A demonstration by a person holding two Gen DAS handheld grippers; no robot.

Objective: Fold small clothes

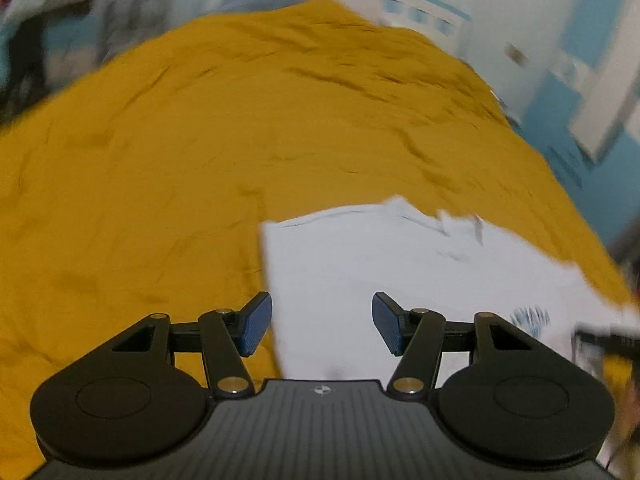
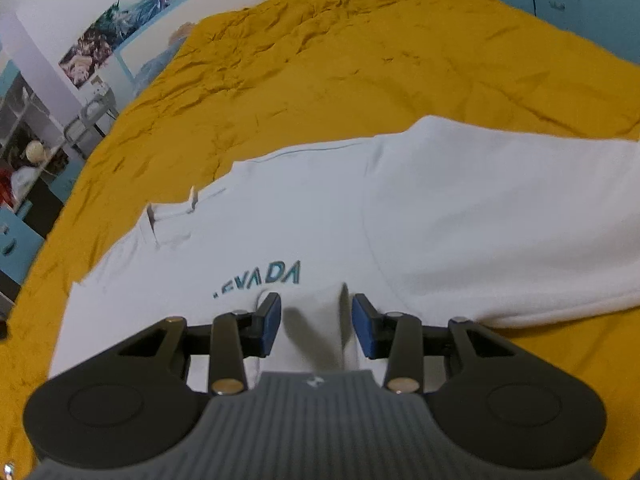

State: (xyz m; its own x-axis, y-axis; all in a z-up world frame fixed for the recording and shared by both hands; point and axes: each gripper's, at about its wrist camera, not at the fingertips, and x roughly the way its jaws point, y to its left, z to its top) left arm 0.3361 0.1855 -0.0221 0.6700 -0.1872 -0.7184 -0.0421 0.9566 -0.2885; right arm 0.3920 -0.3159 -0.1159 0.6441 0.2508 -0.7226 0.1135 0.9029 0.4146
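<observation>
A white polo shirt with teal lettering lies partly folded on a mustard-yellow bedspread; its right side is folded over. In the left wrist view the shirt lies at the lower right, blurred. My left gripper is open above the shirt's left edge, holding nothing. My right gripper is open, its blue pads on either side of a raised fold of white cloth at the shirt's near edge, apart from it.
The bedspread covers the whole bed and is wrinkled. Blue and white furniture stands beyond its right side. Posters hang on the far wall, and shelves with clutter stand at the left.
</observation>
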